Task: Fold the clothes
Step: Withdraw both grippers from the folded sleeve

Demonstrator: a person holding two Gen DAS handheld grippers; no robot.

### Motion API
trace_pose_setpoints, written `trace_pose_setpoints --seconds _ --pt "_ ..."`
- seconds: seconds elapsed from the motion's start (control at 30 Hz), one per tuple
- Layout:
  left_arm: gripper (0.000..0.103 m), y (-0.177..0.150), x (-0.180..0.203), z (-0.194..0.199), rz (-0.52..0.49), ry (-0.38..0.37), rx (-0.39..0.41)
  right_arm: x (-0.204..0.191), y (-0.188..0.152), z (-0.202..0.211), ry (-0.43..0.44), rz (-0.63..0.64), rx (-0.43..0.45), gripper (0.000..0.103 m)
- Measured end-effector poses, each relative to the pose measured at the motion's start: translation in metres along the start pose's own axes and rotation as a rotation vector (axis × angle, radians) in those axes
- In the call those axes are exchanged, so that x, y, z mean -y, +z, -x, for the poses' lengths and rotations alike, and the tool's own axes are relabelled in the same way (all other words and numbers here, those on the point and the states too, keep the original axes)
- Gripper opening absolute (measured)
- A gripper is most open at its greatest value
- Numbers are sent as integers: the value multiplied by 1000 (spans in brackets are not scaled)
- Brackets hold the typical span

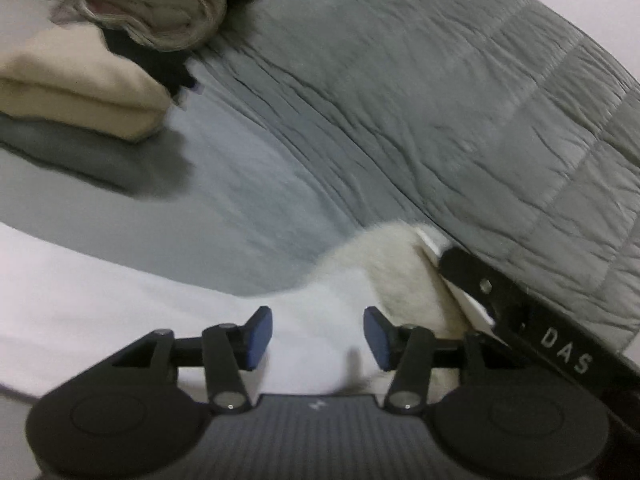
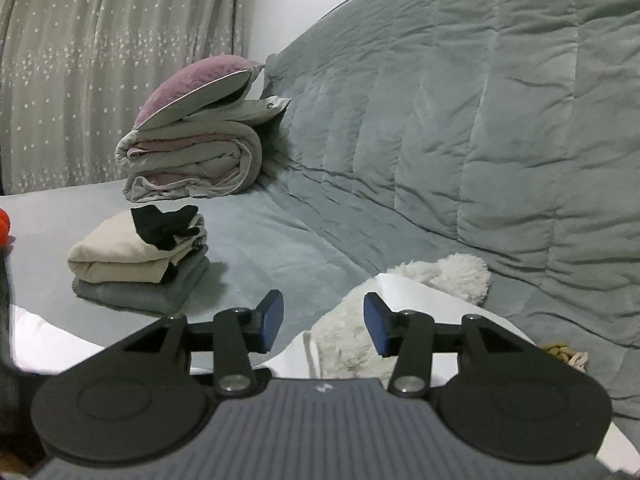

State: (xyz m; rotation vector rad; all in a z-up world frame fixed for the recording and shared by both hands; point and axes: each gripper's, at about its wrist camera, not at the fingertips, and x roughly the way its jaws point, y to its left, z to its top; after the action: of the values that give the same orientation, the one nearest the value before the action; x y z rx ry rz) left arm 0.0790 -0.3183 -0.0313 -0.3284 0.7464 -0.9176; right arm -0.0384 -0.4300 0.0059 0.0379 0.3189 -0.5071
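Both wrist views look low across the bed (image 2: pixel 248 232), sharing the folded stack (image 1: pixel 80 92).

Grey quilted padded comforter (image 2: pixel 460 128) heaped from 12 to 3 o'clock, creased and stitched in panels. Rolled grey-and-pink duvet bundle (image 2: pixel 192 164) at 10 o'clock, topped by a mauve velvety pillow (image 2: pixel 192 84) tilted upward. Pale grey curtain dotted with small white stars (image 2: pixel 100 60) hanging at 11 o'clock. Smooth grey bedsheet (image 2: pixel 260 240) spread flat through the centre. Small orange-red rounded object (image 2: pixel 3 226) at 9 o'clock, cut off by the edge.

Quilt (image 2: pixel 500 140) matt stitched cloth; white garment (image 2: pixel 448 276) fluffy fleece, seemingly smooth-lined; gripper pads (image 2: pixel 272 320) matt blue, maybe rubber.
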Motion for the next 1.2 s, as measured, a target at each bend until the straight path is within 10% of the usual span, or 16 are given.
trace_pose_setpoints --seconds 0.33,1.2 --pt "61 7 -72 84 44 273 90 -19 -2 -5 91 -31 -64 55" --pt "79 -19 -220 323 234 703 242 -146 -1 24 388 25 -208 64"
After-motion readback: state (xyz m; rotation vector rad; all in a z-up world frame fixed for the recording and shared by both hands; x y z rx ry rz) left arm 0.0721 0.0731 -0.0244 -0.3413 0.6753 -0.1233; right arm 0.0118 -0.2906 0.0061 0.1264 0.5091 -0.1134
